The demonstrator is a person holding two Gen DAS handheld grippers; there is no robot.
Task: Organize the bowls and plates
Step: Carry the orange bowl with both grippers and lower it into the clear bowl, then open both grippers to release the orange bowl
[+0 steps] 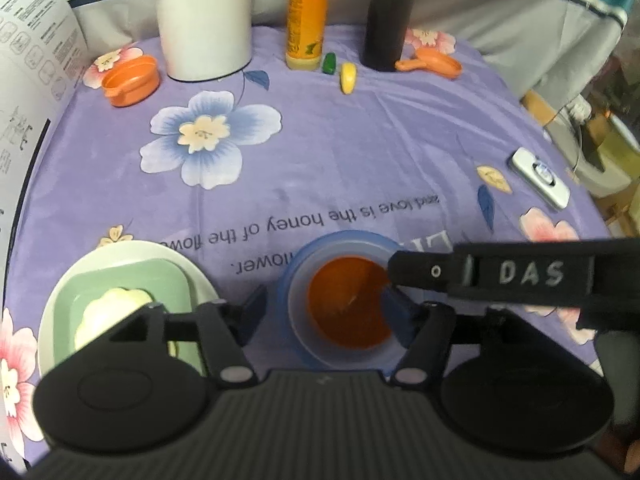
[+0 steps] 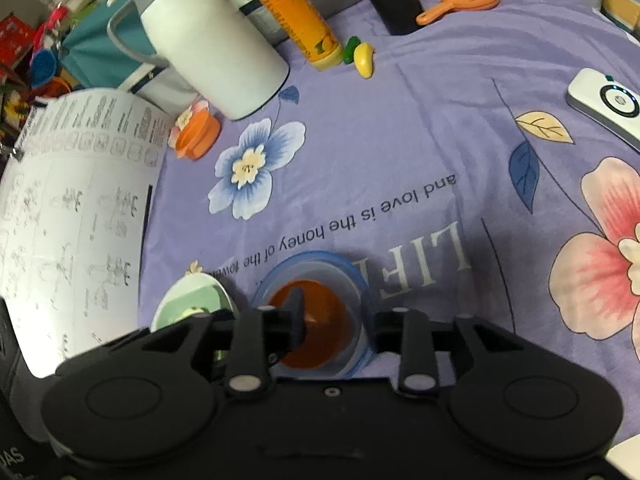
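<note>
An orange bowl (image 1: 348,308) sits nested inside a translucent blue bowl (image 1: 296,280) on the purple floral cloth. My left gripper (image 1: 326,314) is open and straddles both bowls, one finger outside the left wall and the other at the right rim. In the right wrist view, the right gripper (image 2: 336,320) is also open: its left finger (image 2: 296,312) dips into the orange bowl (image 2: 328,320) and the other stays outside the blue bowl's rim (image 2: 320,256). Its black finger (image 1: 420,270) reaches in from the right. To the left, a white plate (image 1: 192,272) carries a green square plate (image 1: 168,280) and a cream scalloped dish (image 1: 116,304).
At the far edge stand a white jug (image 1: 204,20), an orange bottle (image 1: 306,20) and a dark cylinder (image 1: 386,16). Near them lie an orange cup (image 1: 130,80), an orange toy pan (image 1: 436,64) and small green and yellow pieces (image 1: 347,76). A remote (image 1: 540,178) lies right, a printed sheet (image 1: 28,80) left.
</note>
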